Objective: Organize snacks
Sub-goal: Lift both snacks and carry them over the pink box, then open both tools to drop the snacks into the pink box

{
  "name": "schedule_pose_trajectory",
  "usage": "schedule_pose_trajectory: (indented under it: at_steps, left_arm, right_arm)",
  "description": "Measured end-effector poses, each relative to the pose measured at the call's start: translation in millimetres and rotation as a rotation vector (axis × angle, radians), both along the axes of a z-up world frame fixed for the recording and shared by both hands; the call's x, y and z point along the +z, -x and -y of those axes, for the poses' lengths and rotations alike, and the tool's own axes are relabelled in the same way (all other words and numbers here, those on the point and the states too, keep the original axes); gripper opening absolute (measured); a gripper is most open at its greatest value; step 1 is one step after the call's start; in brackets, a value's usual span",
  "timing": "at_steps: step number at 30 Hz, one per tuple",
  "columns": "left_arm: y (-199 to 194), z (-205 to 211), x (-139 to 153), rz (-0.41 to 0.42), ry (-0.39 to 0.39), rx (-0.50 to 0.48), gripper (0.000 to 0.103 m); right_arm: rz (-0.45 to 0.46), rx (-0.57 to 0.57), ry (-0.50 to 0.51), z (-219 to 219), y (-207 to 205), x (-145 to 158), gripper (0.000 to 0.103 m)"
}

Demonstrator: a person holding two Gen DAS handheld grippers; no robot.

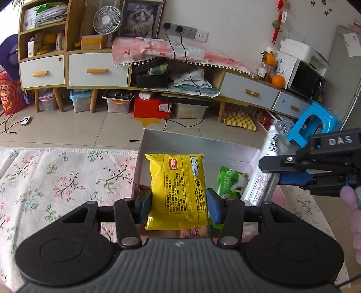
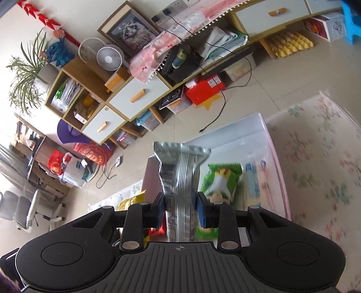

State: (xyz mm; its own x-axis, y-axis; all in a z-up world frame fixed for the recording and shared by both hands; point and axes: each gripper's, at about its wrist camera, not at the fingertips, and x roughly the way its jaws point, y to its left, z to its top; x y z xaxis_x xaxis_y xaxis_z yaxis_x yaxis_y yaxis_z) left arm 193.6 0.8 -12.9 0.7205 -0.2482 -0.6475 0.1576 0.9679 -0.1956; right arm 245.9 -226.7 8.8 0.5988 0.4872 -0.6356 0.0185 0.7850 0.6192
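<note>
Tiled floor (image 1: 67, 128), wooden drawer cabinet (image 1: 74, 67), white wall (image 1: 225, 20), floral rug (image 1: 56, 180).

White fan (image 1: 107, 19), cat picture (image 1: 141, 19), blue stool (image 1: 312, 126), oranges (image 1: 278, 80)

Box floor (image 1: 227, 164) largely hidden behind yellow packet (image 1: 178, 191); green packet (image 2: 222, 180) and floral cloth (image 2: 320, 166) motion-blurred.

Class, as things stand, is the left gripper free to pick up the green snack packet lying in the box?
Probably not yet: the left gripper is shut on a yellow snack packet, so the green snack packet in the box must wait.
</note>
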Motion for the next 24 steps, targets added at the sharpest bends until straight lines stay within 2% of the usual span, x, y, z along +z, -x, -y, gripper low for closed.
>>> schedule_pose_trajectory:
  at_steps: [5,12,20,24]
  left_arm:
    - [-7.4,-1.6,-8.2,0.003,-0.004,-0.002,0.047]
    - [-15.6,-5.0,-17.3,-0.026,0.009,0.002,0.047]
    - [-19.5,-6.2,-19.1,-0.042,0.003,0.0,0.048]
    - [-19.7,-7.7,-19.2,-0.047,0.001,0.003,0.054]
  right_arm:
    - [-0.039,-0.019,0.025,-6.1,-25.1,-18.2,0.029]
    - [-0.062,-0.031,0.044,-11.2,-39.0,-35.7,0.028]
    - [-0.052,-0.03,0.056,-13.2,-41.2,-35.9,0.029]
    - [-0.05,-0.03,0.08,-16.3,-40.5,-32.0,0.031]
